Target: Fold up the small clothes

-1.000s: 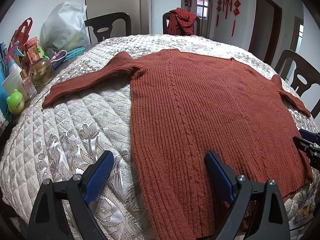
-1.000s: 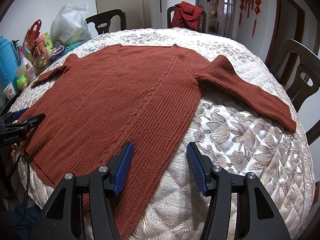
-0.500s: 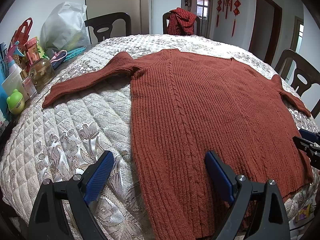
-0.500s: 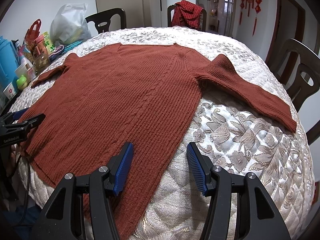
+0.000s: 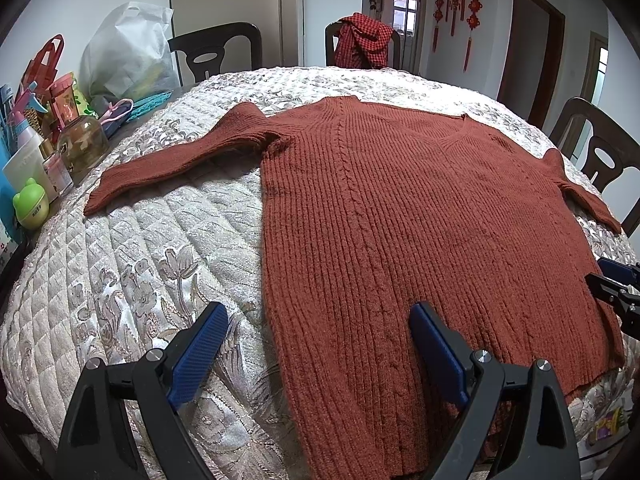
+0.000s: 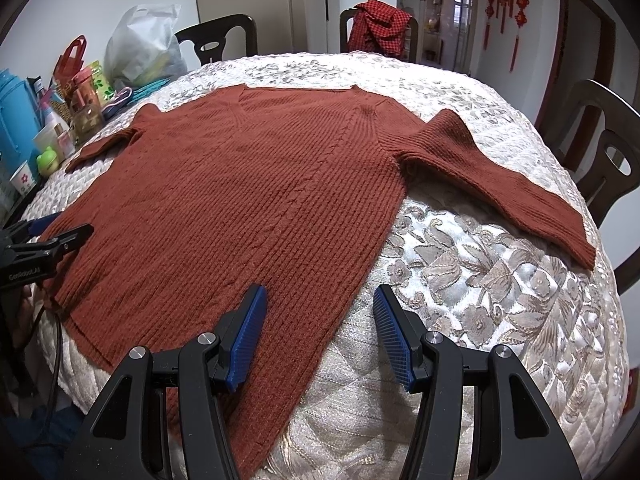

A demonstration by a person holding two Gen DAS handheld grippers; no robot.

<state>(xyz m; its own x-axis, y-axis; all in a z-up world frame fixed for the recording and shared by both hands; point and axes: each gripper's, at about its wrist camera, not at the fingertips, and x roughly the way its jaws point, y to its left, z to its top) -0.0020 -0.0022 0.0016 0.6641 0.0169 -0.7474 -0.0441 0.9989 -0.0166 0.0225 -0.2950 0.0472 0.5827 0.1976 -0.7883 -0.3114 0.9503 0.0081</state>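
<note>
Both grippers, left gripper [image 5: 318,354] and right gripper [image 6: 320,336], stand parted and empty at the hem of the sweater [image 5: 420,216], which lies flat on the tabletop [image 5: 140,264], collar away, each straddling its own bottom corner.

Soft, even daylight fills the room, brightest through the far doorway [image 5: 400,4] beyond the table [image 5: 120,248]. Both views stay sharp, bowing and darkening at their corners.

I counted one sweater [image 5: 420,240], my two tongs [image 5: 316,344] [image 6: 318,334], four chairs [image 5: 216,52], and one white bag [image 5: 128,52].
</note>
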